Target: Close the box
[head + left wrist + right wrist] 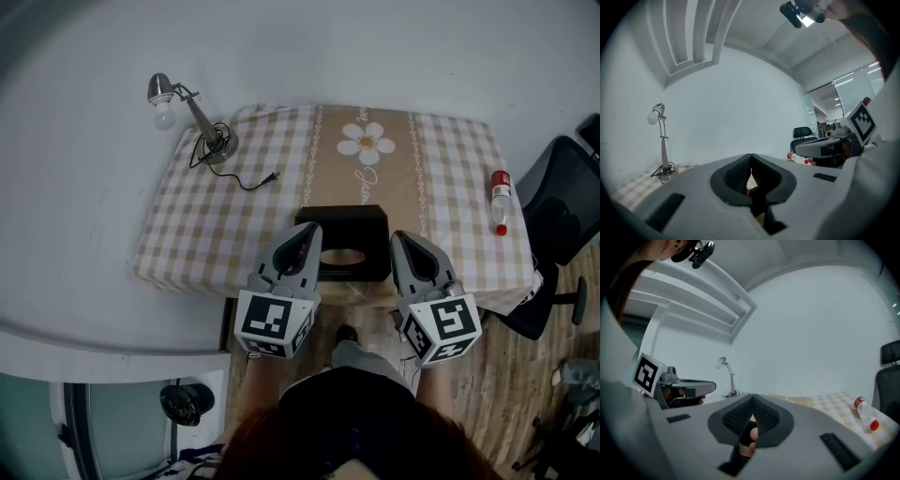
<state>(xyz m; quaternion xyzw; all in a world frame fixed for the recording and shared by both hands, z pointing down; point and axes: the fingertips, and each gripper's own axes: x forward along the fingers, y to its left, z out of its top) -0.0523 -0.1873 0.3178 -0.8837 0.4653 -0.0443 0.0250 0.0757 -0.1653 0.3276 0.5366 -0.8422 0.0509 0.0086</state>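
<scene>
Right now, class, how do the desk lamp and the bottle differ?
The lamp stands upright near the far left corner; the bottle lies on its side near the right edge. The lamp is silver metal with a black cord; the bottle is clear with a red cap. Both rest on the checked cloth, apart from the black box.

Open cloth [187,225] flanks the box [343,225]
Lamp [221,144] and cord [246,180] far left, bottle [500,201] far right — well apart from it.

Tablecloth [450,225]: checked woven cloth, matt.
Box [347,223], near edge: black, matt, smooth.
Lamp [202,117], far left corner: polished metal.
Bottle [501,202], right edge: clear glossy plastic.
Floor [497,394]: wood boards.
</scene>
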